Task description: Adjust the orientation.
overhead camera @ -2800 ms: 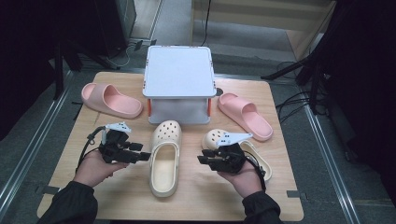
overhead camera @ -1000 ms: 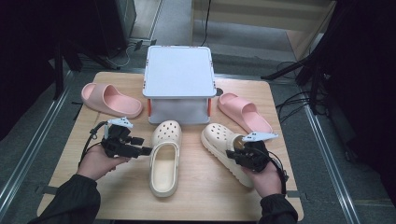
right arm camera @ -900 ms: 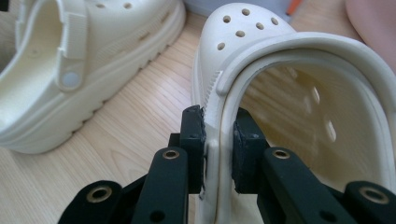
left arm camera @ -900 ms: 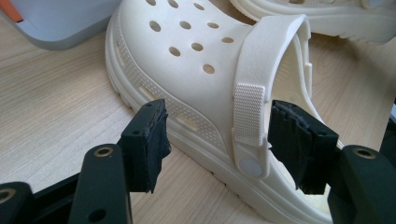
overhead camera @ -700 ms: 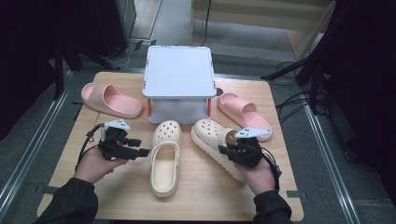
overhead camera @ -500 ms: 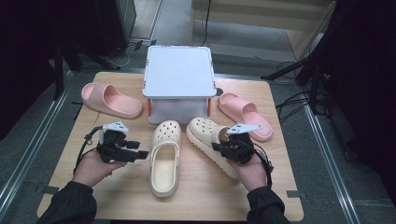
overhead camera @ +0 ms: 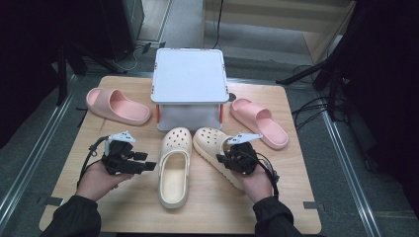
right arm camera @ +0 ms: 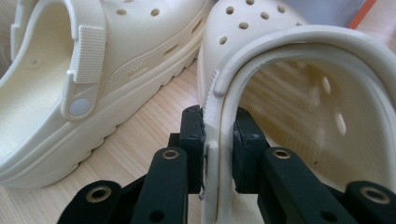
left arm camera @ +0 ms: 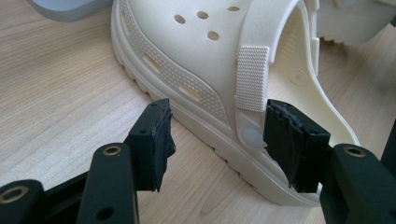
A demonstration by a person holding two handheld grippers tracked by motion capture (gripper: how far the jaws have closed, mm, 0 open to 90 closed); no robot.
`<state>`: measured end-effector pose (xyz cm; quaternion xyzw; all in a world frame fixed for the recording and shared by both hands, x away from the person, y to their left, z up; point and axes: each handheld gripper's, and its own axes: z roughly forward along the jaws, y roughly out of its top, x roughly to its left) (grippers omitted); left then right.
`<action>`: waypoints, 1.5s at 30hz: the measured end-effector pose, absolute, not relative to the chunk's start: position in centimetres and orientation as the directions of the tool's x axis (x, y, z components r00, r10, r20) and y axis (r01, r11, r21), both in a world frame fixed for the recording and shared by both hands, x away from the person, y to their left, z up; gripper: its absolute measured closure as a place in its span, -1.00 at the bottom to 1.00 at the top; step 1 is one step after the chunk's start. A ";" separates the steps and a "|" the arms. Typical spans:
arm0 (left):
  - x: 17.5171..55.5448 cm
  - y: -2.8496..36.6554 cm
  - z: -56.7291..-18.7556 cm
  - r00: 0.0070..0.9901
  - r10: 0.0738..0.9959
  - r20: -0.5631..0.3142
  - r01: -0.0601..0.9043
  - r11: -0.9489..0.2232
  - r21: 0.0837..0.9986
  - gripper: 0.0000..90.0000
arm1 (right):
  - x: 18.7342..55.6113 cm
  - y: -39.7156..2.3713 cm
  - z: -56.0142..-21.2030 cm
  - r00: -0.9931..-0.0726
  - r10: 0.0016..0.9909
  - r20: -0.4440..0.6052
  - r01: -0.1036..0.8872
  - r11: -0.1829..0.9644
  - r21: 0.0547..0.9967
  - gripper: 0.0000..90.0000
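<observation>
At lower right of centre in the high view, our right gripper (overhead camera: 228,159) clamps the side wall of the right clog (overhead camera: 213,148), angled beside the left clog (overhead camera: 174,168) at centre. Our left gripper (overhead camera: 146,166), lower left, has jaws apart and just been closing, pads straddling that clog's side without pressing.

Matt cream foam-like clogs (overhead camera: 174,168), pale grained wood table (overhead camera: 123,207), smooth grey plastic box (overhead camera: 188,84)
</observation>
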<state>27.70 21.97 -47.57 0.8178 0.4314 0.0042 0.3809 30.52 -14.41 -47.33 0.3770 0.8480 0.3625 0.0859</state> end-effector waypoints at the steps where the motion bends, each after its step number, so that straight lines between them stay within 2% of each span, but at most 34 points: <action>1: 27.7 22.0 -47.6 0.627 0.708 -0.323 0.703 -0.336 0.627 -0.08 | 30.4 -14.2 -47.5 -0.700 0.703 0.127 0.579 0.454 0.677 0.74; 8: 27.7 21.8 -47.6 0.633 0.706 -0.319 0.700 -0.344 0.626 -0.07 | 29.9 -12.8 -47.9 -0.693 0.707 0.143 0.597 0.451 0.663 0.70; 18: 27.6 21.8 -47.5 0.632 0.711 -0.309 0.695 -0.344 0.631 -0.07 | 29.4 -10.9 -48.3 -0.712 0.675 0.192 0.601 0.446 0.663 0.53; 24: 27.5 22.1 -46.8 0.625 0.721 -0.299 0.675 -0.307 0.671 0.12 | 29.5 -11.8 -47.5 -0.733 0.648 0.208 0.574 0.424 0.700 0.45; 28: 27.6 22.2 -46.8 0.623 0.720 -0.307 0.681 -0.306 0.665 0.21 | 29.4 -12.8 -46.7 -0.733 0.641 0.227 0.571 0.398 0.718 0.58; 31: 27.8 22.2 -46.9 0.621 0.718 -0.315 0.685 -0.302 0.662 0.28 | 29.3 -14.4 -45.8 -0.728 0.637 0.254 0.583 0.380 0.718 0.87; 32: 27.9 22.1 -46.9 0.627 0.714 -0.312 0.683 -0.312 0.660 0.31 | 29.4 -14.8 -45.6 -0.725 0.639 0.257 0.585 0.374 0.720 0.89; 37: 28.3 21.7 -47.1 0.635 0.706 -0.314 0.685 -0.326 0.652 0.43 | 29.6 -17.0 -45.0 -0.703 0.666 0.247 0.587 0.349 0.730 0.93; 45: 29.2 21.5 -47.7 0.633 0.706 -0.319 0.690 -0.328 0.645 0.45 | 30.3 -19.8 -45.1 -0.648 0.728 0.224 0.598 0.304 0.742 0.91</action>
